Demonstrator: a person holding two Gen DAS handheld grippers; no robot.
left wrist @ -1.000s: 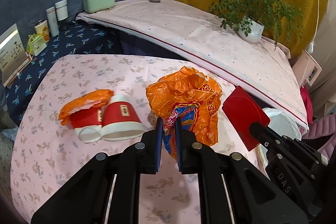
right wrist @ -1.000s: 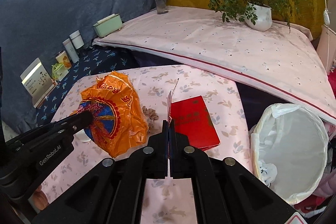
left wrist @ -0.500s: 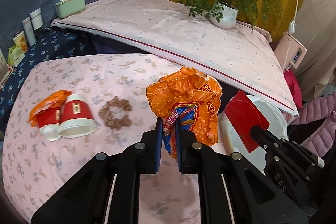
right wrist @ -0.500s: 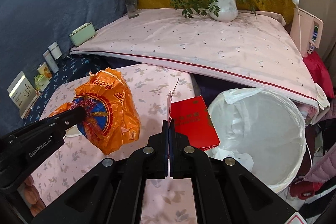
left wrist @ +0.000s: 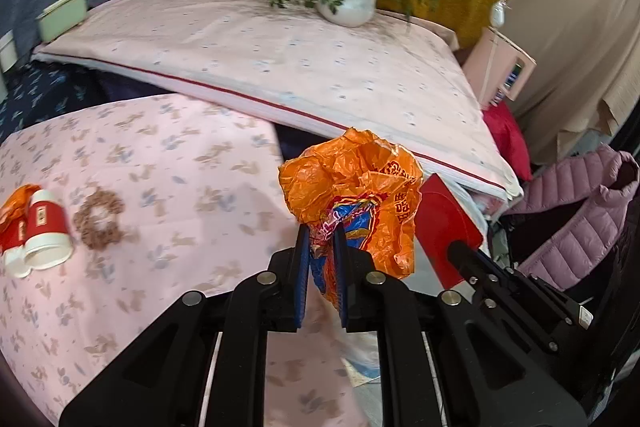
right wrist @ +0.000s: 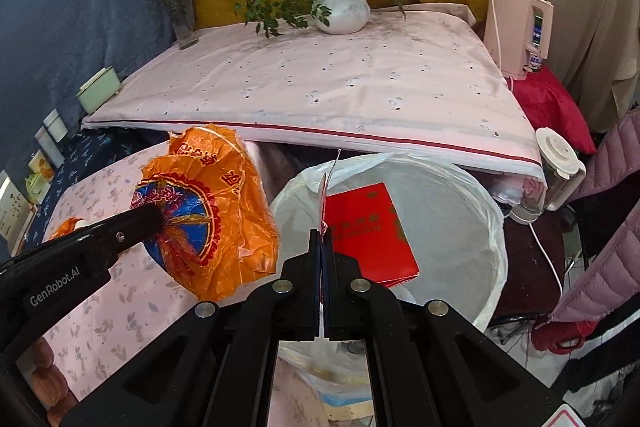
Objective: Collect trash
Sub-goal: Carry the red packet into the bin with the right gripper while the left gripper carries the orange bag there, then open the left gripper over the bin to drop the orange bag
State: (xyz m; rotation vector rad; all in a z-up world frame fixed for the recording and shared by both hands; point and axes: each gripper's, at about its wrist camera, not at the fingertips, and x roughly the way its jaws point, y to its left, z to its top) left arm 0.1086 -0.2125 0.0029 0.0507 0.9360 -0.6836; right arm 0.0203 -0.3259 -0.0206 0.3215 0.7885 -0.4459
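Note:
My left gripper (left wrist: pixel 321 231) is shut on a crumpled orange plastic bag (left wrist: pixel 360 187) and holds it in the air over the table's right edge; the bag also shows in the right wrist view (right wrist: pixel 212 211). My right gripper (right wrist: pixel 322 239) is shut on a red envelope (right wrist: pixel 368 231) and holds it over the open white-lined trash bin (right wrist: pixel 460 195). The envelope shows in the left wrist view (left wrist: pixel 444 223). Two red paper cups (left wrist: pixel 40 231) and another orange wrapper (left wrist: pixel 14 197) lie on the pink floral table (left wrist: pixel 160 167) at the left.
A brown hair scrunchie (left wrist: pixel 98 219) lies beside the cups. A raised pink-covered platform (right wrist: pixel 320 83) behind carries a potted plant (right wrist: pixel 340 7), a flower vase (right wrist: pixel 182 15) and a green box (right wrist: pixel 98 95). A white kettle (right wrist: pixel 556 167) and a purple jacket (left wrist: pixel 580 211) are at the right.
Both grippers have swung right with their loads, off the table toward the bin. The envelope now hangs over the bin's opening. The cups and scrunchie have slid to the left of view.

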